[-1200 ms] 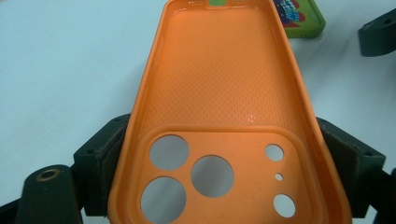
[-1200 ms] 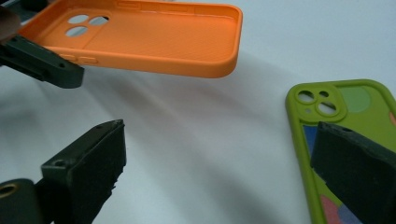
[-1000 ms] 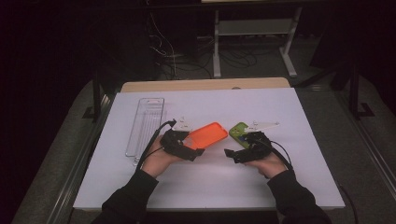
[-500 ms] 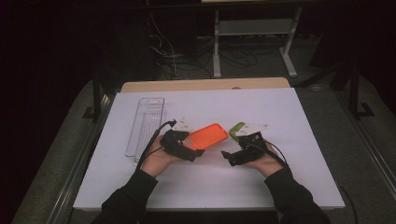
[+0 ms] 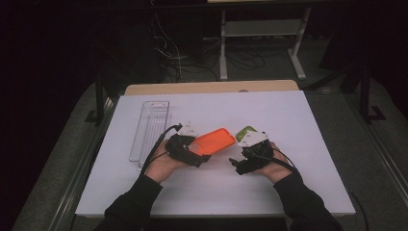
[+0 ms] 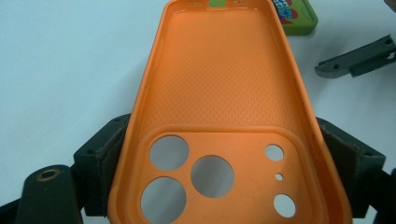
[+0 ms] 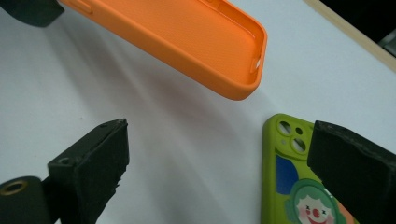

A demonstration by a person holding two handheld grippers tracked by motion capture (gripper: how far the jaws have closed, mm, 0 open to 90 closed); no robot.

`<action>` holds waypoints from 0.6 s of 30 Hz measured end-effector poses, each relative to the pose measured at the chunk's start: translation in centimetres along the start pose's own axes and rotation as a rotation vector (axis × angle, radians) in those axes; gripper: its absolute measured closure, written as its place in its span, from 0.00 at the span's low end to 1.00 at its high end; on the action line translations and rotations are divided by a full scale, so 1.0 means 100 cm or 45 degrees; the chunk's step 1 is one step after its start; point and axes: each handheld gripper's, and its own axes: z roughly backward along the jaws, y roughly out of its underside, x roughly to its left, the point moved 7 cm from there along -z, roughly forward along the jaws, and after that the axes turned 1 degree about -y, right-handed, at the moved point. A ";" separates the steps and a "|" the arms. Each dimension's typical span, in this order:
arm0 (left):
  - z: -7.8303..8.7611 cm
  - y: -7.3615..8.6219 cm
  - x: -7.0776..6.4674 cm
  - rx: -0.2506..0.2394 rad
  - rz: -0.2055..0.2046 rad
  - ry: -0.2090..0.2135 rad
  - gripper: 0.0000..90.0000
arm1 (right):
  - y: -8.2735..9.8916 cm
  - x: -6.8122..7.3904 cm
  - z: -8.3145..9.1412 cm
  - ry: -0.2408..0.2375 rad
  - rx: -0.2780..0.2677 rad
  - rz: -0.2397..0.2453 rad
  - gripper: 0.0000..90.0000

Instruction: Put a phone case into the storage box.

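Left gripper (image 5: 196, 150) fingers clenched on orange phone case (image 5: 213, 141) at its camera-hole end, case held tilted above the white worktop (image 5: 207, 192). Right gripper (image 7: 219, 172) fingers released, wide apart, hovering by green clown phone case (image 7: 299, 186) lying flat on worktop.
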 end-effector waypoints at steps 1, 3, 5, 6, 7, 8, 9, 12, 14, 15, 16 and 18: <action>0.000 0.000 -0.001 -0.003 0.006 0.000 0.17 | 0.000 0.000 0.000 0.007 -0.003 0.019 0.05; -0.001 0.000 -0.001 -0.002 0.004 -0.001 0.17 | 0.000 0.000 0.000 0.023 0.000 0.054 0.05; 0.000 0.000 0.000 0.003 -0.002 -0.003 0.17 | 0.000 0.000 0.001 0.031 -0.004 0.079 0.05; 0.000 0.000 0.000 0.002 -0.003 -0.003 0.17 | -0.001 0.000 0.001 0.042 -0.015 0.091 0.05; 0.000 0.000 0.000 -0.004 0.003 -0.003 0.17 | -0.001 0.000 0.001 0.046 -0.015 0.098 0.05; 0.000 0.000 0.000 -0.006 0.004 -0.003 0.17 | -0.001 0.000 0.002 0.054 -0.015 0.107 0.04; 0.000 0.000 -0.001 -0.006 0.005 -0.001 0.17 | -0.002 -0.001 0.002 0.062 -0.020 0.123 0.04; -0.001 0.000 -0.001 -0.003 0.006 0.002 0.17 | -0.002 0.000 0.003 0.087 -0.023 0.154 0.04; -0.001 0.000 -0.001 -0.003 -0.004 0.007 0.17 | -0.003 -0.001 0.004 0.107 -0.023 0.192 0.04; -0.001 0.000 -0.001 -0.003 -0.003 0.007 0.17 | -0.003 0.000 0.003 0.116 -0.026 0.200 0.04; -0.001 0.000 -0.002 -0.003 -0.003 0.007 0.17 | -0.003 -0.001 0.004 0.123 -0.026 0.225 0.04; -0.001 0.000 -0.001 -0.003 -0.005 0.007 0.17 | -0.004 0.000 0.004 0.136 -0.027 0.245 0.04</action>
